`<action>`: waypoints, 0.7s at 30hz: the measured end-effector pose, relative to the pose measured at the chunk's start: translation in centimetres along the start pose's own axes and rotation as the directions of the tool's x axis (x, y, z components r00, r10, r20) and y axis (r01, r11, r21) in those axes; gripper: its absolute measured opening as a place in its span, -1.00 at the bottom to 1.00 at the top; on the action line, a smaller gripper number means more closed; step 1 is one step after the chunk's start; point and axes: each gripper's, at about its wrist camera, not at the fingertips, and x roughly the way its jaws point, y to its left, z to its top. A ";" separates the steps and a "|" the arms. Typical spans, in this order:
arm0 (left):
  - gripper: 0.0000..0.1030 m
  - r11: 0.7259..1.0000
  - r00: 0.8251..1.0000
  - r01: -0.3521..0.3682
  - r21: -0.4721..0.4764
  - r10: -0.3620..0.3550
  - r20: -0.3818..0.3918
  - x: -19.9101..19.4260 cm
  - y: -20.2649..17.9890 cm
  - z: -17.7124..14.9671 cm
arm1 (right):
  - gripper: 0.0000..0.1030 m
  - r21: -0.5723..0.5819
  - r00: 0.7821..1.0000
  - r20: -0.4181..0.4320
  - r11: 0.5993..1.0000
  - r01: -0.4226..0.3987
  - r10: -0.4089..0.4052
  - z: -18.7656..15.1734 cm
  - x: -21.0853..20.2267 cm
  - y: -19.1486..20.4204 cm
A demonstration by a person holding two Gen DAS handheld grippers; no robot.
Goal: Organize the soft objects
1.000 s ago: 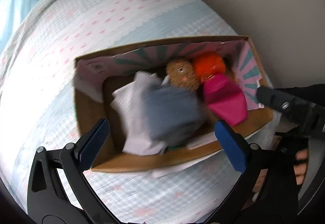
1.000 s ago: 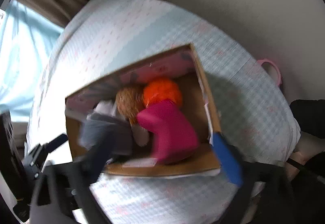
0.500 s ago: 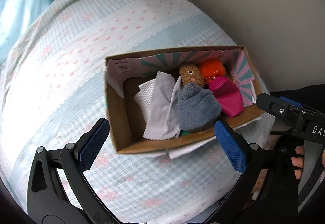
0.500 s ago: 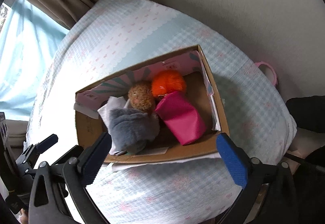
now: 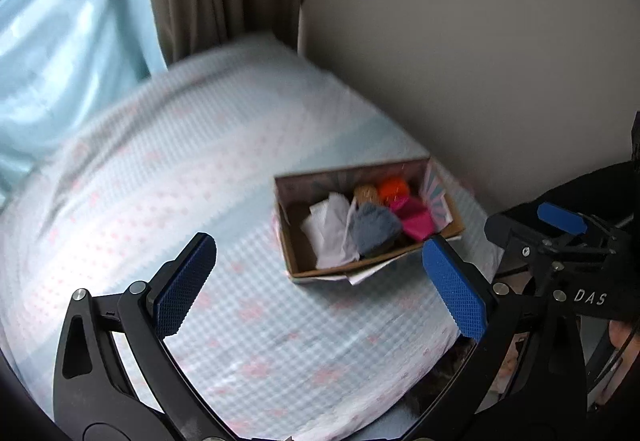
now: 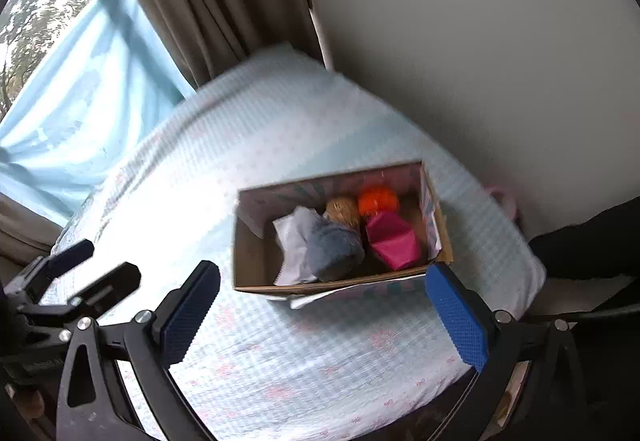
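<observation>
both tools (image 5: 320, 281) (image 6: 324, 311) spread, empty; cardboard box (image 6: 256, 265) near bed (image 6: 280, 361) edge at 3 o'clock, likely to slide off if nudged.

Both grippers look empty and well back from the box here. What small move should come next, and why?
Probably none beyond resting the grippers: left gripper and right gripper are open and empty, the grey, white, brown, orange and pink items all sit inside the cardboard box, and nothing loose shows on the bedspread.

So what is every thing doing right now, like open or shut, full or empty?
Cardboard box: open, partly filled.
White cloth: crumpled, inside box.
Grey plush: inside box.
Pink pouch: inside box.
Left gripper: open, empty.
Right gripper: open, empty.
</observation>
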 end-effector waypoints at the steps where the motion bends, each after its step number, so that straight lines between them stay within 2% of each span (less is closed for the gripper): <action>1: 0.99 1.000 1.000 0.001 0.002 -0.002 0.022 -1.3 0.2 -0.1 | 0.99 -0.004 1.000 0.026 1.000 0.007 -0.007 -0.2 -1.4 0.7; 5: 0.99 1.000 0.991 0.001 0.004 -0.001 0.135 -7.6 1.7 -0.8 | 0.99 -0.020 0.989 0.138 0.998 0.066 -0.062 -1.8 -7.3 4.1; 9: 0.99 1.000 0.977 0.027 0.008 -0.028 0.213 -12.1 3.3 -1.7 | 0.99 -0.022 0.969 0.223 0.993 0.117 -0.109 -3.7 -11.9 7.1; 11: 0.99 1.000 0.968 0.012 0.010 -0.014 0.249 -14.2 3.9 -2.3 | 0.99 -0.017 0.956 0.263 0.990 0.137 -0.128 -4.7 -13.8 8.3; 18: 0.99 0.999 0.941 -0.034 0.013 0.027 0.337 -18.9 4.9 -4.5 | 0.99 -0.014 0.923 0.351 0.985 0.170 -0.154 -6.9 -17.5 10.2; 21: 0.99 0.998 0.931 -0.059 0.012 0.050 0.362 -19.7 4.8 -5.3 | 0.99 -0.005 0.909 0.386 0.985 0.172 -0.157 -7.5 -18.3 10.4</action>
